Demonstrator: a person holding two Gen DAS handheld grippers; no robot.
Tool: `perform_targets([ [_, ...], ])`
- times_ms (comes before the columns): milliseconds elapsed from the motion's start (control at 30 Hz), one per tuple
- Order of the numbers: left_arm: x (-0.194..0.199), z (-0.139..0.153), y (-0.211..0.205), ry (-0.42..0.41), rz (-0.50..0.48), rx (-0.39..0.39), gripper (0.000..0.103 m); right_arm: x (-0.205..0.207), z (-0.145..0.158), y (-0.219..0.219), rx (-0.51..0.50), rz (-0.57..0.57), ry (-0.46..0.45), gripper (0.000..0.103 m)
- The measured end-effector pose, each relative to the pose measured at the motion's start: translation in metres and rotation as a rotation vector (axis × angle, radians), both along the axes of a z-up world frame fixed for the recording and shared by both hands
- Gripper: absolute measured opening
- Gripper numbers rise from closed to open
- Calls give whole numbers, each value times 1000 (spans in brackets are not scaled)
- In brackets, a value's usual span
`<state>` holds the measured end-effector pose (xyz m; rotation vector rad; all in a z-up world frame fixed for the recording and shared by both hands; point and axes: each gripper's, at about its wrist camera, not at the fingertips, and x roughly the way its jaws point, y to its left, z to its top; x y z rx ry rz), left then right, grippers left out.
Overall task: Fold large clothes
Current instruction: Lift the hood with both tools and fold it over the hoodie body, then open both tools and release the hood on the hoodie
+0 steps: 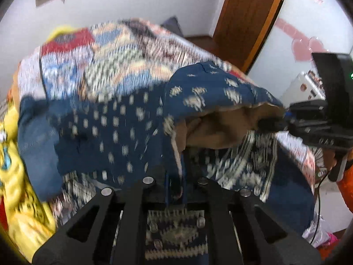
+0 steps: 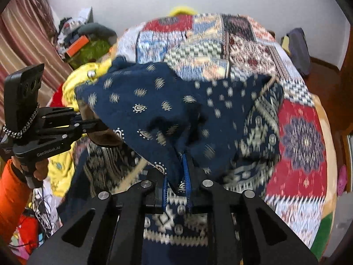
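Two handheld grippers clamp opposite edges of a navy patterned garment [image 2: 167, 110] and hold it raised above a bed covered by a patchwork quilt [image 2: 253, 44]. In the right wrist view, the right gripper [image 2: 177, 185] has its blue-edged pads closed on a fold of the cloth, which drapes away from it in a loose tent. To the left of that view, the left gripper [image 2: 92, 125] pinches the garment's far edge, where a tan lining shows beneath. A hand [image 2: 40, 167] in an orange sleeve [image 2: 11, 196] grips its handle.

In the left wrist view, the left gripper [image 1: 175, 183] is closed on a gathered strip of the same garment [image 1: 110, 132], while the right gripper [image 1: 272, 124] bites the cloth at the right of the frame. The lower part of the garment, with its pale woven border, lies spread on the quilt [image 1: 123, 50] under both tools.

A yellow blanket [image 1: 15, 176] lies bunched along the bed's side. A wooden door frame [image 1: 253, 17] stands by the white wall. Much of the fabric is streaked with blur.
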<state>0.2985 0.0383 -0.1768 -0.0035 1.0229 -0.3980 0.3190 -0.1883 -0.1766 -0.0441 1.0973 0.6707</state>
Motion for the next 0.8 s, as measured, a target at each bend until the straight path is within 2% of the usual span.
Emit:
perform_targets([
  [33,-7,-1,0,19,2,-3,13,-2,0,-1,-3,0,10,16],
  [100,-19,1,1,19,2,-2,31,-8,5,-3,-3,11,23,17],
  [200,-37,20,2,-37,-3,14,49,-16,18,-6,5,28,3,22],
  [333,-46,47,5,-97,-2,-10,54,-25,33,-7,30,55,-30,23],
  [433,-43,66,10,-132,15,-59,55,-28,46,-7,59,66,-61,23],
  [500,-37,76,10,-165,39,-58,57,-27,55,-5,58,57,-100,26],
  [533,-33,78,10,-174,51,-54,57,-25,56,-3,54,50,-114,31],
  [567,-26,78,10,-174,68,-55,59,-22,56,0,51,39,-122,39],
  [633,-14,68,8,-145,88,-60,59,-17,51,6,42,11,-127,45],
  [800,2,14,-11,-28,64,-21,59,-6,14,27,-2,-13,-43,45],
])
